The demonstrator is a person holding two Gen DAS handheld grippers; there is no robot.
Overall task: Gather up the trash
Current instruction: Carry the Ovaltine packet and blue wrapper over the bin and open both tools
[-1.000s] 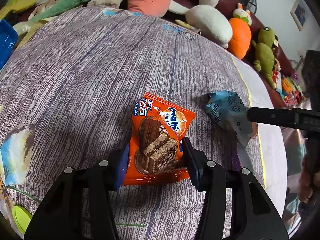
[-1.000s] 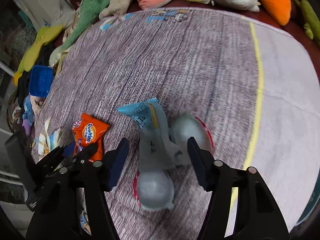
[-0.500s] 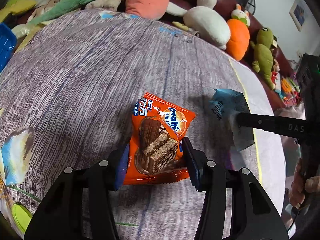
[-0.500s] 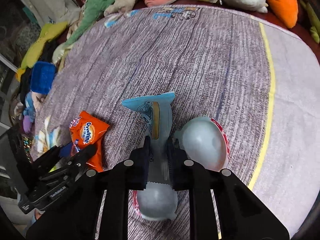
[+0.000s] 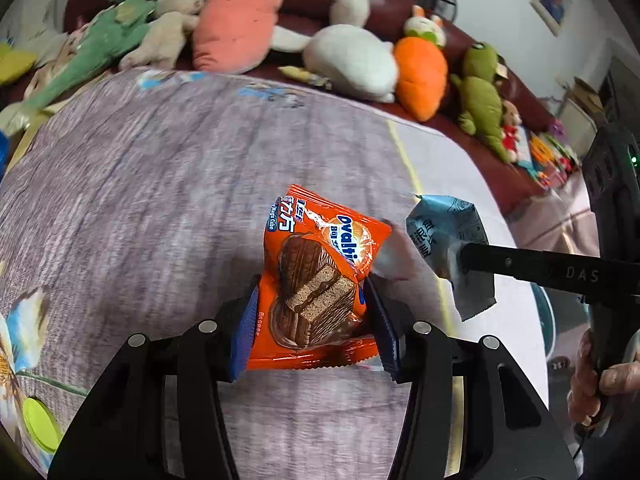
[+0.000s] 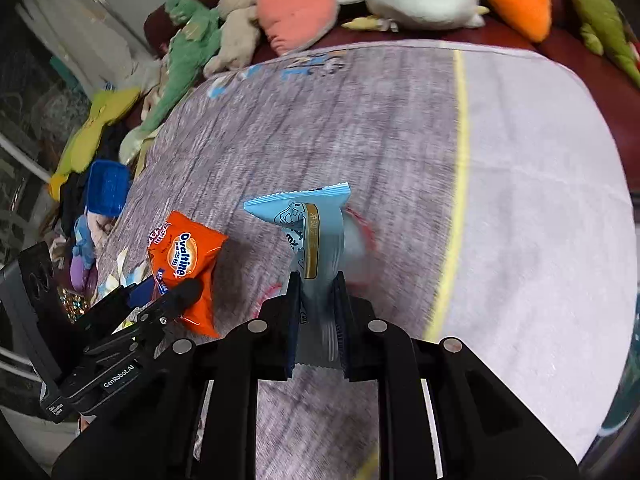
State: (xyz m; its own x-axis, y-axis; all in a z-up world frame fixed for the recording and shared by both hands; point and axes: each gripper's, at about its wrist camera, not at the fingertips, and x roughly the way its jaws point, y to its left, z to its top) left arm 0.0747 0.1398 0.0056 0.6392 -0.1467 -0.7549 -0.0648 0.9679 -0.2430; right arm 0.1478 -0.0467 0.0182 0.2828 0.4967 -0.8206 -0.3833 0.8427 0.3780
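My left gripper is shut on an orange Ovaltine snack wrapper and holds it above the grey cloth-covered table; the wrapper also shows in the right wrist view. My right gripper is shut on a light blue wrapper, lifted off the table; it also shows in the left wrist view. A white and red rounded piece of trash lies blurred on the table behind the blue wrapper.
Plush toys line a dark red sofa behind the table: a pink one, a white one, an orange carrot. A blue tray lies off the table's left side. A yellow stripe crosses the cloth.
My right gripper closed on the blue wrapper and lifted it off the white rounded trash. My left gripper kept hold of the orange wrapper and rose with it.
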